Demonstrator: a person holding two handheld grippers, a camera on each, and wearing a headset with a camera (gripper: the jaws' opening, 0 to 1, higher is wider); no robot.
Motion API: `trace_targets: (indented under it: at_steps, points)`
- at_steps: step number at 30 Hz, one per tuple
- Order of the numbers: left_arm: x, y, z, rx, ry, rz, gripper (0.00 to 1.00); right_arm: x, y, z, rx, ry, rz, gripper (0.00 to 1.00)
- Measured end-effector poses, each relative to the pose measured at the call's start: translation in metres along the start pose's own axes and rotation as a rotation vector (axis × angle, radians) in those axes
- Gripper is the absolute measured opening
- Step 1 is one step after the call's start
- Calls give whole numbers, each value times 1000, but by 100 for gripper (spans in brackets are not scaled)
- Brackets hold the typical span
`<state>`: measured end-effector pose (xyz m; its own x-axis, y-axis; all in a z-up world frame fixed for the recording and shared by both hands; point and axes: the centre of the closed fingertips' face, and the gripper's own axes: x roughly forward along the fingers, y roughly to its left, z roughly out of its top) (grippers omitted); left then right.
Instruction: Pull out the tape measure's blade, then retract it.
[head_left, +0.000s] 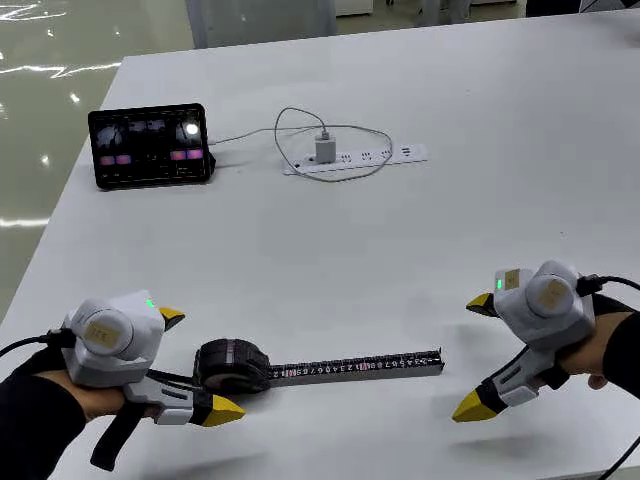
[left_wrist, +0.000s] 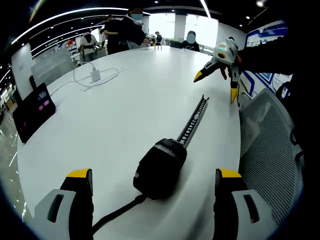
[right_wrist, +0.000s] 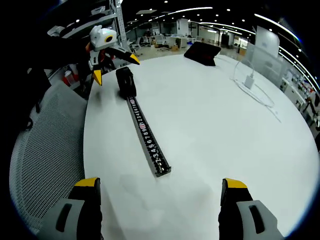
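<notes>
On my feed, the tape measure (head_left: 231, 364) lies on the white tabletop (head_left: 420, 260) at the near left, its black case resting on its side. The left hand-held gripper (head_left: 200, 363) is released, its yellow-tipped jaws spread wide, with the case in the gap between them. From the left gripper view I see clear tabletop on either side of the case, so neither jaw is touching it. A thin black strap (left_wrist: 116, 214) trails from the case back toward that gripper.

The blade (head_left: 355, 367) is out, lying flat along the tabletop and pointing toward my right side. Its free end stops short of the right hand-held gripper (head_left: 474, 354), with bare tabletop between them. That gripper is also released, jaws wide and holding nothing. In the right gripper view the blade's tip sits just ahead of the jaws and roughly centred between them (apart from both, as far as I can judge).

Well beyond the work, at the far side, stands a dark tablet (head_left: 150, 145). Beside it lies a white power strip (head_left: 355, 160) with a charger (head_left: 325, 150) plugged in and a looped cable (head_left: 300, 125).
</notes>
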<state>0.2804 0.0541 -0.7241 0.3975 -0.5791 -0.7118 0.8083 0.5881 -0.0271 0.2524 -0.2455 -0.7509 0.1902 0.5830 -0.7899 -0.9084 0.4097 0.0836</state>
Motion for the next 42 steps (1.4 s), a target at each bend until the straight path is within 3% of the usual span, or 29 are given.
trace_targets:
  at_steps: [2,7,9,10,11,14,19,21,22,26,29,33,36,42]
  points:
    - [-4,0,-1,-57,-22,17,99,-5,0,-1,16,-19,-21,99]
    - [-12,1,-7,-64,-47,67,99,-17,4,-5,41,-61,-65,99]
    - [-16,0,-7,-87,-73,80,99,-25,4,-7,61,-88,-97,99]
    - [-19,-4,-3,-100,-118,74,99,-30,5,-7,90,-111,-107,99]
    - [-21,-6,-1,-105,-135,70,99,-32,2,-10,103,-126,-113,99]
    - [-28,-6,-4,-82,-150,109,99,-43,-2,-18,110,-149,-153,99]
    - [-37,-4,-14,-119,-157,146,99,-56,0,-32,143,-172,-202,99]
    - [-42,0,-21,-128,-138,191,98,-61,2,-37,152,-177,-213,99]
    - [-46,2,-21,-110,-148,221,97,-64,3,-40,157,-178,-216,99]
    - [-54,0,-27,-153,-171,224,99,-75,6,-45,172,-182,-230,99]
    - [-58,0,-32,-150,-174,235,99,-86,10,-47,185,-212,-251,99]
    - [-66,-1,-36,-160,-181,251,99,-92,19,-59,181,-191,-256,99]
    - [-67,-3,-42,-180,-164,252,99,-94,18,-66,194,-181,-260,99]
    - [-67,-10,-44,-172,-158,245,99,-98,15,-71,202,-176,-268,99]
